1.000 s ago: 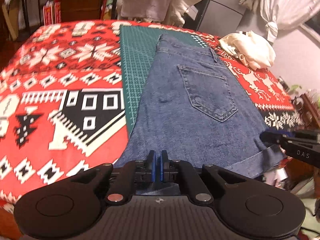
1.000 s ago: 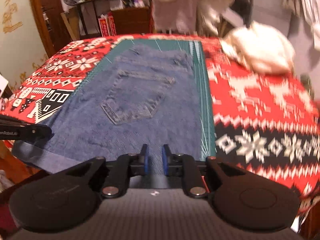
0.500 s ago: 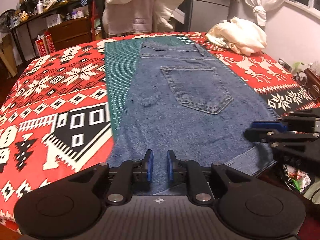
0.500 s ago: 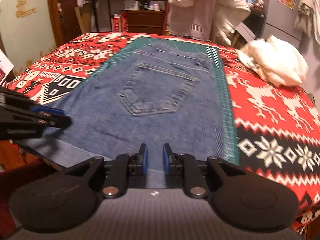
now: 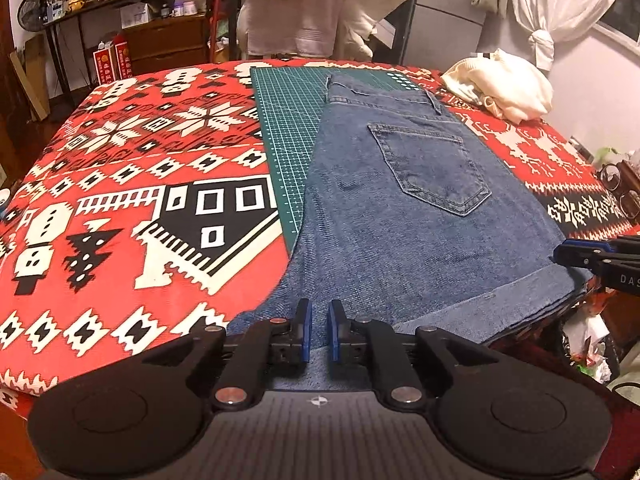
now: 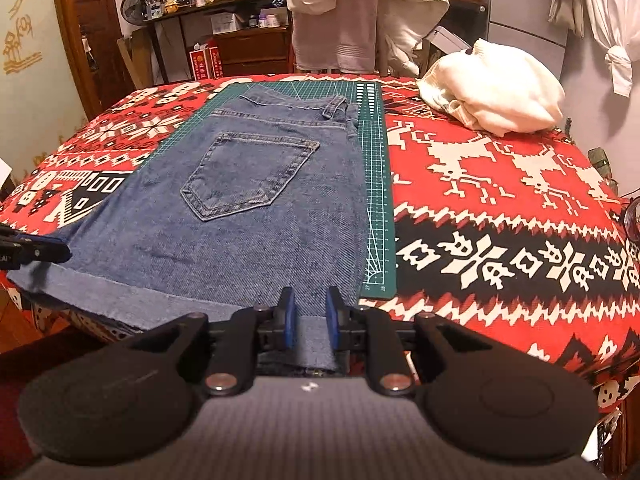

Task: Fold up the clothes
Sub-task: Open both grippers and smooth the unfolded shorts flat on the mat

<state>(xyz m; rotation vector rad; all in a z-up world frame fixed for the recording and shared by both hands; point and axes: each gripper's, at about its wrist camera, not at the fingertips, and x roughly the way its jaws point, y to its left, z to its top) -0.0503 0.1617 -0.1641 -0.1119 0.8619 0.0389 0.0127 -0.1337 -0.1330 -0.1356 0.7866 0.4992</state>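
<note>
1. Across the centre of both wrist views, the denim shorts [image 5: 400, 216] lie flat and already doubled lengthwise, back pocket [image 6: 248, 176] up, waistband at the top of the frame, cuffed hem at the bottom and overhanging the near table edge.
2. They rest mostly on a green cutting mat [image 5: 288, 132], which sits on the red patterned tablecloth [image 5: 120, 184].
3. At the bottom centre of its own view, the left gripper [image 5: 318, 332] has its jaws slightly parted over the hem corner, with no cloth pinched between them.
4. The right gripper [image 6: 310, 320] is likewise parted, wider, with the cuff showing in the gap but ungrasped.
5. My reading: this is the pause between folds, both tools lined up along the hem.
6. The next move probably calls for closing on both hem corners together and carrying them towards the waistband, keeping the layers aligned.
7. Nothing lies on the denim itself; a cream garment [image 6: 496, 92] sits at the upper right, well apart.
8. The overhanging hem could slip off if only one corner is taken.
</note>
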